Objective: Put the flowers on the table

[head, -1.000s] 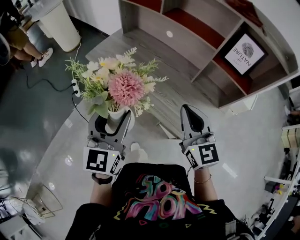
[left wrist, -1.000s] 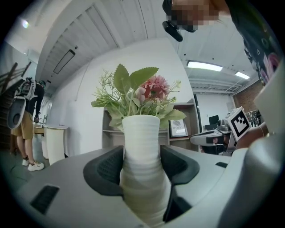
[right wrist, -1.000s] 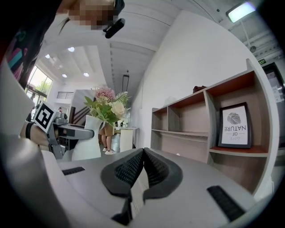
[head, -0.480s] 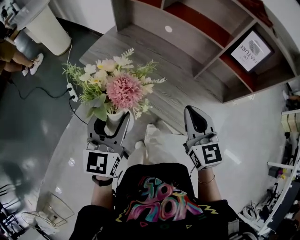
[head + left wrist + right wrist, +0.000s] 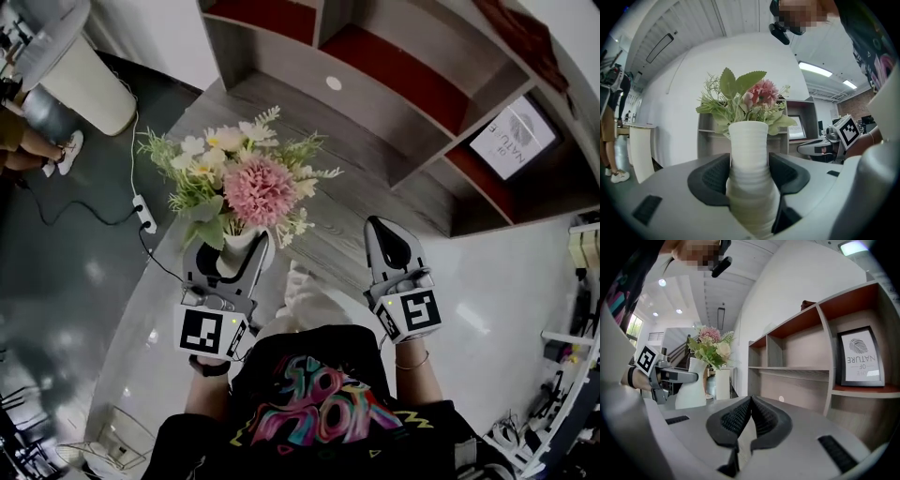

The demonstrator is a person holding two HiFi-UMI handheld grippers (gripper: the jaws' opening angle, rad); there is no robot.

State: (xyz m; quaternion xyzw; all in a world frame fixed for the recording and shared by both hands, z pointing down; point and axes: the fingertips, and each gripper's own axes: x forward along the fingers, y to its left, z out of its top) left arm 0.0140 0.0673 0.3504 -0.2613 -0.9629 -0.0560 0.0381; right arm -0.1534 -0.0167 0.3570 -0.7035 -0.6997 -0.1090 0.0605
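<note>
Compared with a second ago, the flowers (image 5: pixel 253 183) are brought closer over the near edge of the grey wooden table (image 5: pixel 352 202), and the framed print (image 5: pixel 521 137) is shifted toward the right edge of the head view. The pink bloom and its pale blossoms and greenery are seated in a white ribbed vase (image 5: pixel 749 164), which is held upright and clear of every surface. The vase is pinched at its narrow neck by the left gripper (image 5: pixel 232 251); in the left gripper view the dark pads are seen pressed against both sides of the ribbed wall. The right gripper (image 5: pixel 387 230) is kept beside it, well apart from the vase, with its jaws pressed together on nothing (the ridged pads are seen meeting in the right gripper view).

Beyond the table top, a shelf unit (image 5: pixel 394 66) with red-lined compartments is seen, and a power strip (image 5: pixel 142 214) lies on the glossy floor to the left.

The carrying step is judged to be in hand, with the setting-down not yet done. For the next move, the vase would need to be brought fully over a bare stretch of the table, lowered level until its base is supported, and only then released, since the top-heavy bouquet could be tipped by an early release.
</note>
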